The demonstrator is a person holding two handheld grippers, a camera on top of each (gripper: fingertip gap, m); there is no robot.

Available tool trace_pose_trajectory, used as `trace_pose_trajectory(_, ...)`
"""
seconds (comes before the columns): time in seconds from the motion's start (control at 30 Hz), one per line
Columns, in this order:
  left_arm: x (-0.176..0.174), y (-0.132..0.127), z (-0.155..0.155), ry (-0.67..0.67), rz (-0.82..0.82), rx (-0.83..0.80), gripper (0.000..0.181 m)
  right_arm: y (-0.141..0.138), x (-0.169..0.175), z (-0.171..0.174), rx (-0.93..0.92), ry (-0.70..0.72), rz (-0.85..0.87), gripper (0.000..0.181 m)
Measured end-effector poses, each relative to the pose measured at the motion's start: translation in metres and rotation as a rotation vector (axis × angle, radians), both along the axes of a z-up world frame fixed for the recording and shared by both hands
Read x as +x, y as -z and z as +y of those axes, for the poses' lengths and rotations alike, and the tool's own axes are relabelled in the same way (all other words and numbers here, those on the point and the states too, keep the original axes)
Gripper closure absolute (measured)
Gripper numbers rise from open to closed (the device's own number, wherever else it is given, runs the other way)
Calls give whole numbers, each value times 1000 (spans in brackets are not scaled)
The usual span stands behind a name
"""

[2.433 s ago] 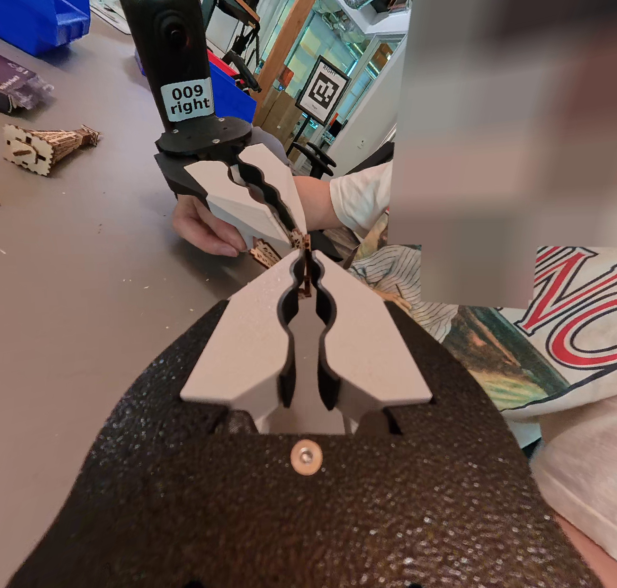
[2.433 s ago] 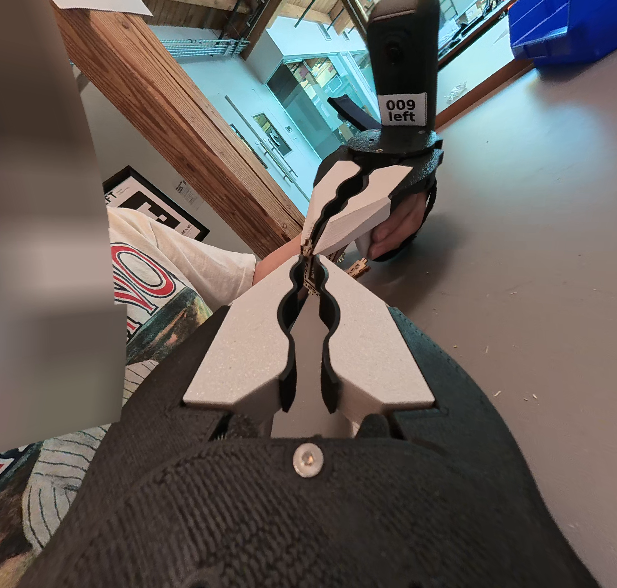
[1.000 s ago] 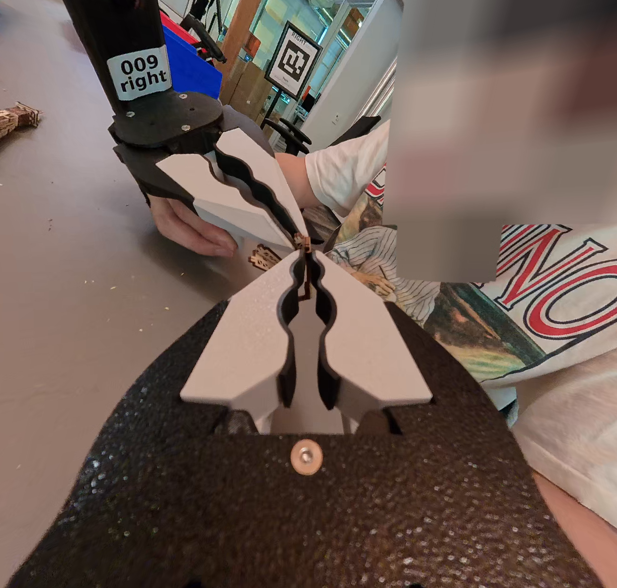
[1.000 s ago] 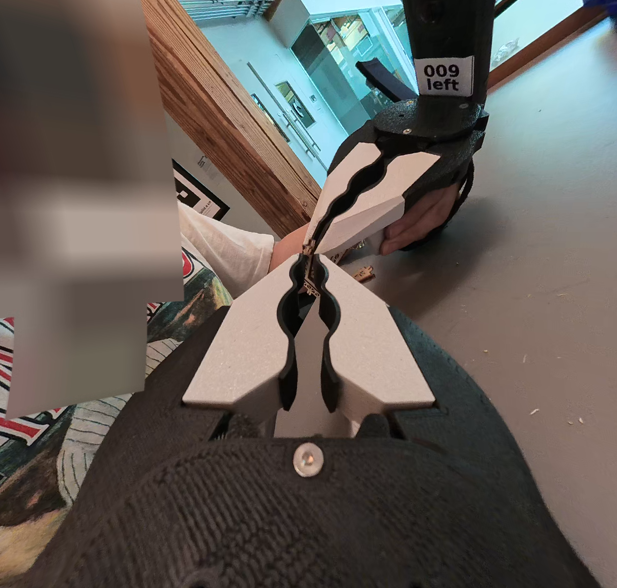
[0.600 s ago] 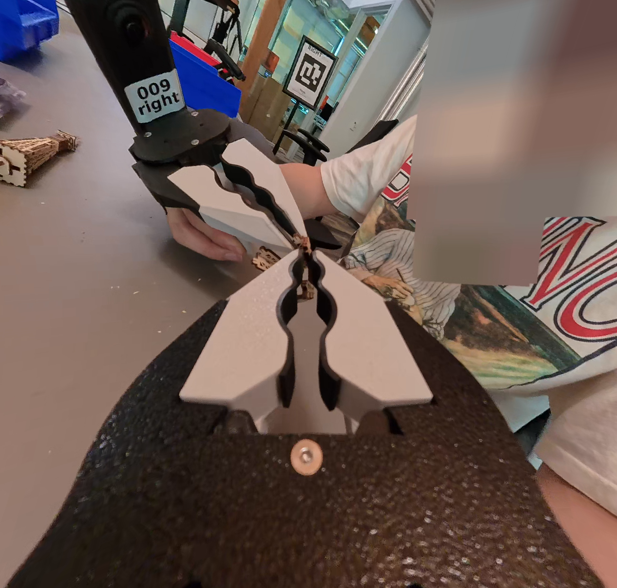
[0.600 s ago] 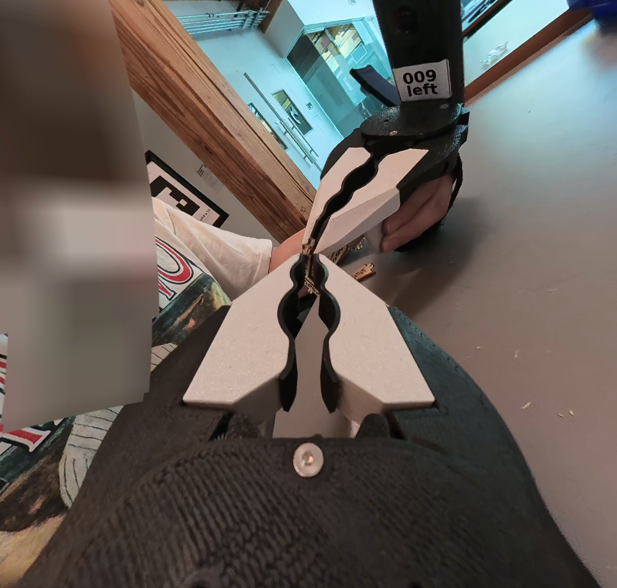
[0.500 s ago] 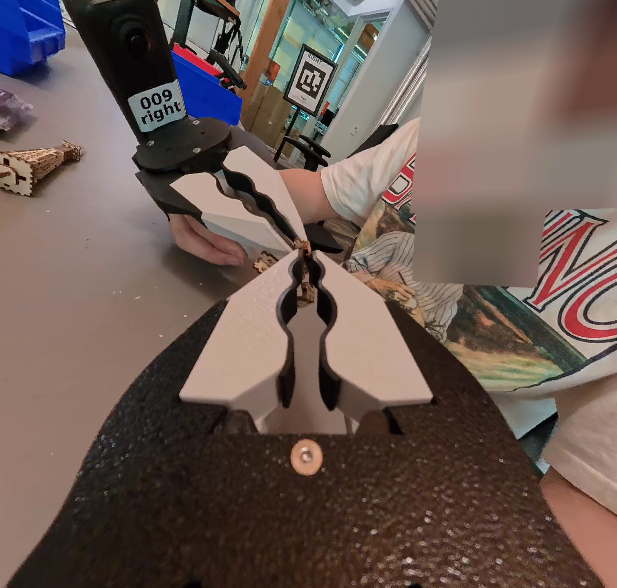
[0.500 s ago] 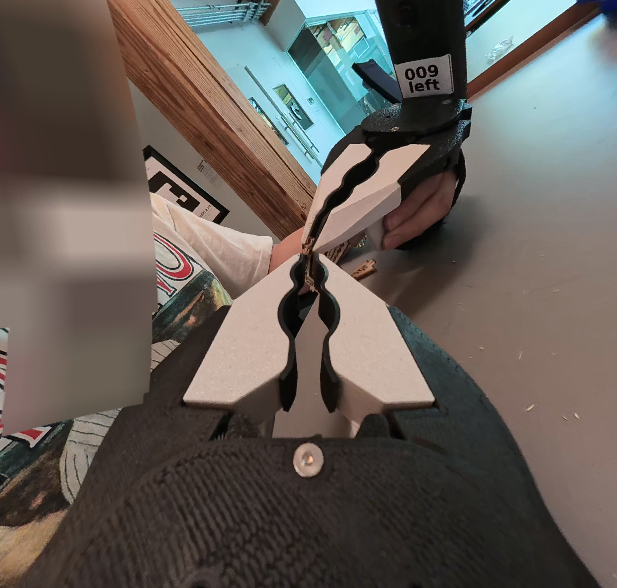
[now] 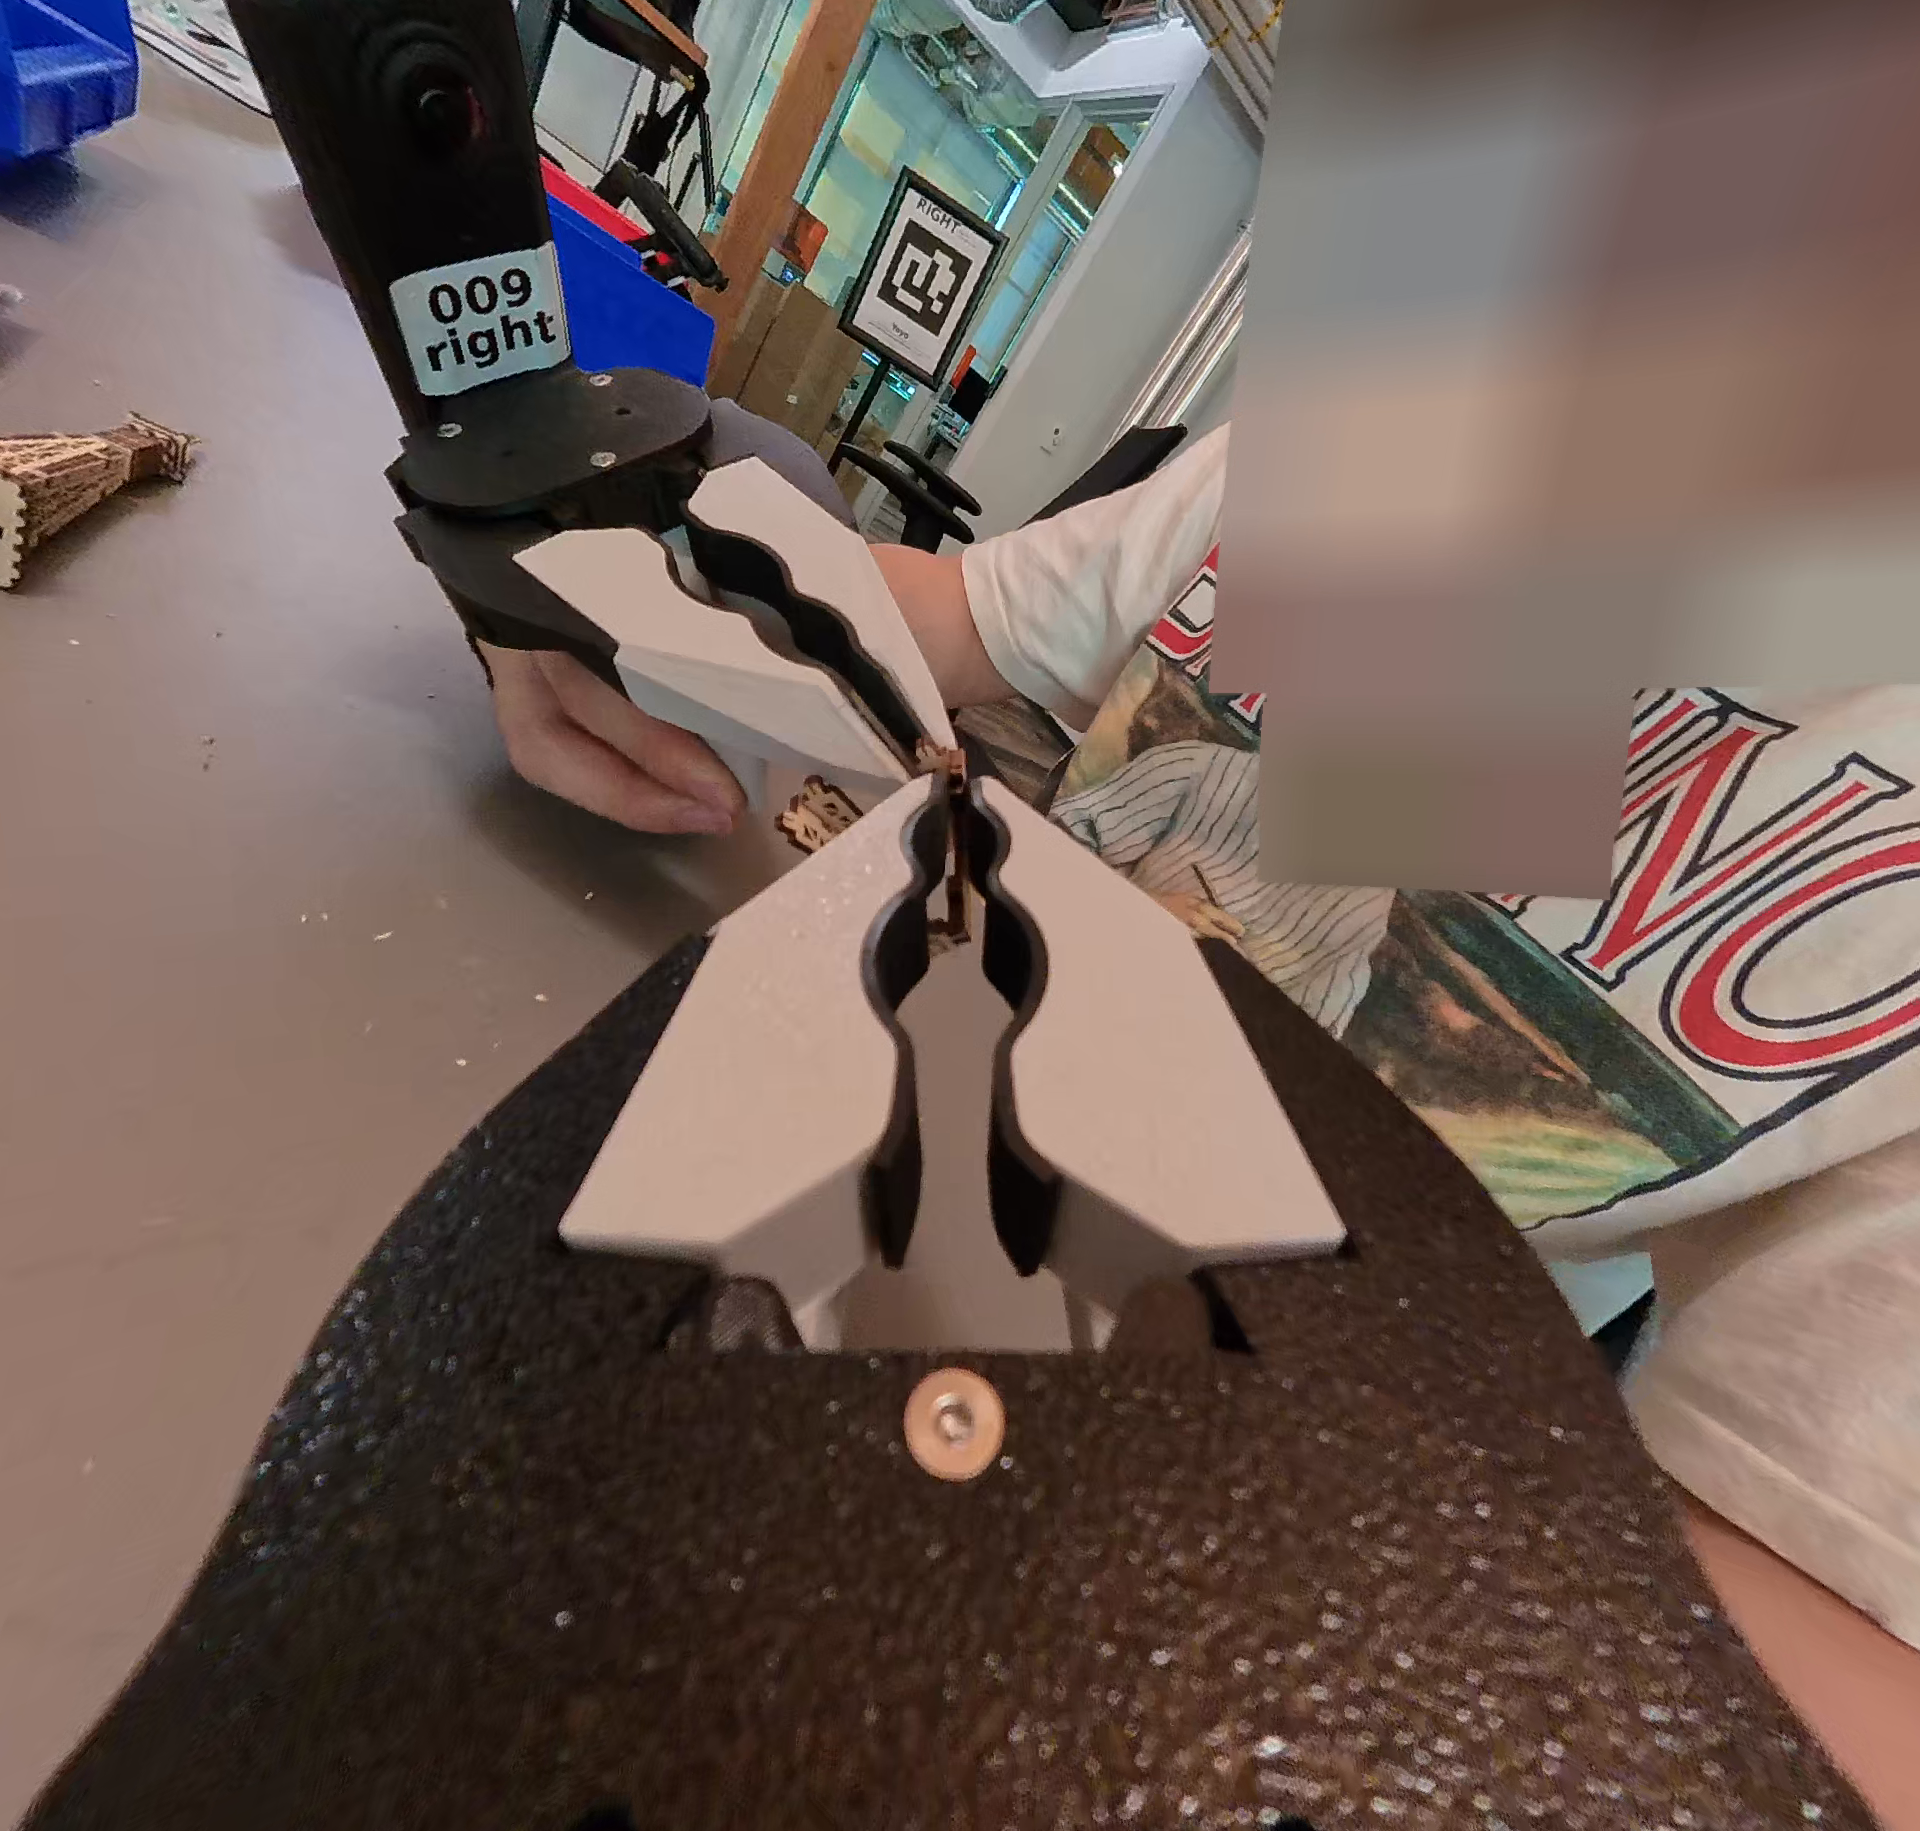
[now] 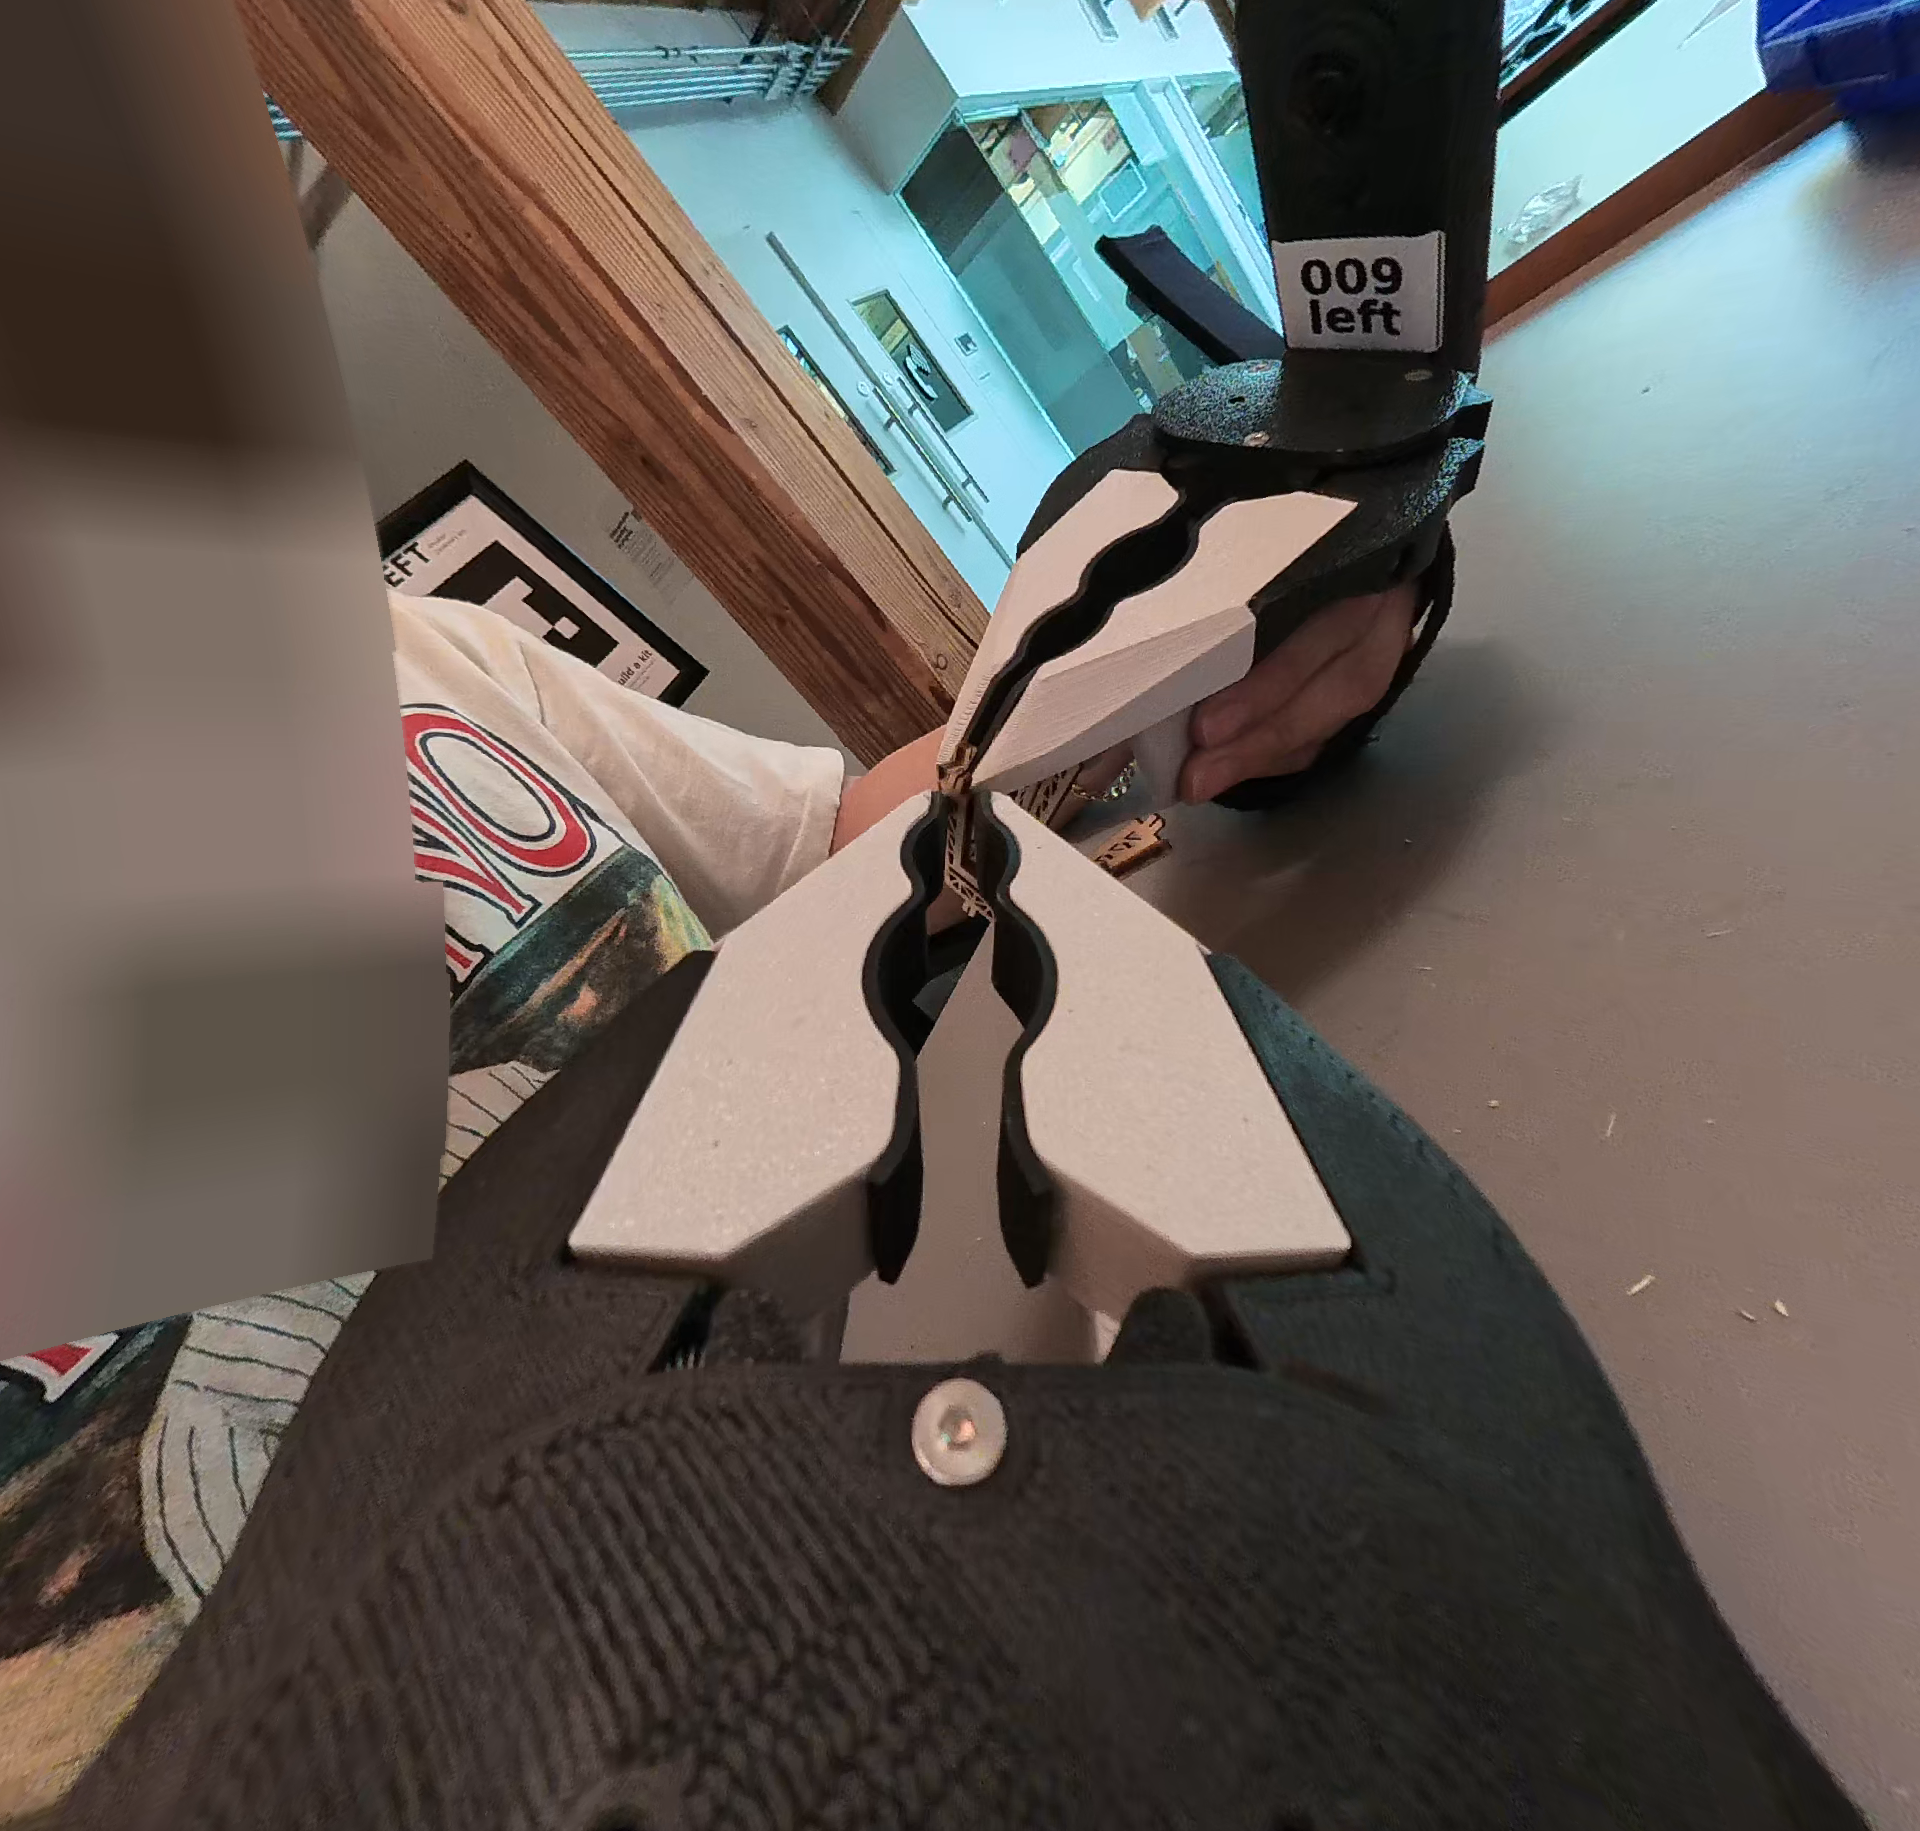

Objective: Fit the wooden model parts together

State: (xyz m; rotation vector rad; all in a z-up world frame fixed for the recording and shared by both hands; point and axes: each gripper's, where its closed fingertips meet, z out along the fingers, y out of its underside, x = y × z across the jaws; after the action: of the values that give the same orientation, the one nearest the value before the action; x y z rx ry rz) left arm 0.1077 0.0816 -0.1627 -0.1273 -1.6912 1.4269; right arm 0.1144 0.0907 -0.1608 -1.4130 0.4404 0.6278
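Two thin laser-cut wooden parts meet tip to tip, held above the grey table (image 9: 260,950) in front of the person's white printed shirt (image 9: 1714,950). Left gripper (image 9: 954,794) is nearly closed, pinching a thin wooden strip (image 9: 954,877) edge-on between its tips; the strip runs back into the gap between the wavy black pads. Right gripper (image 10: 956,807) is likewise nearly closed, clamped on a lattice-cut wooden piece (image 10: 966,872) at its tips.

In the left wrist view the right gripper (image 9: 928,747) comes in from the upper left, its tips touching the left gripper's tips at a small wooden joint (image 9: 943,761). In the right wrist view the left gripper (image 10: 961,755) comes in from the upper right, same contact. Whether the two parts are actually seated in each other can't be told; the joint is too small and partly hidden by the fingertips.

Just beyond the contact point, under the right gripper, loose wooden pieces (image 9: 816,815) lie on the table. Same spot from the other side: a small loose part (image 10: 1132,846) just right of the right gripper's tips. Person's hands grip both handles: right hand (image 9: 603,753), left hand (image 10: 1288,701).

Farther out, well left of the left gripper: a finished wooden tower model (image 9: 73,482) lying on its side, blue bin (image 9: 57,36) behind it. Wooden post (image 10: 582,347) left of the right gripper.
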Motion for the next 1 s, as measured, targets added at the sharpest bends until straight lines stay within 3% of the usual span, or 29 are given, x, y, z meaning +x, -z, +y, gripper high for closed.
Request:
trace_pose_trajectory(0.87, -7, 12, 3, 62, -10, 89, 181, 14, -7, 5, -92, -68, 30, 179)
trace_pose_trajectory(1.0, 4, 3, -3, -7, 66, 44, 181, 4, 4, -2, -20, 7, 20, 179)
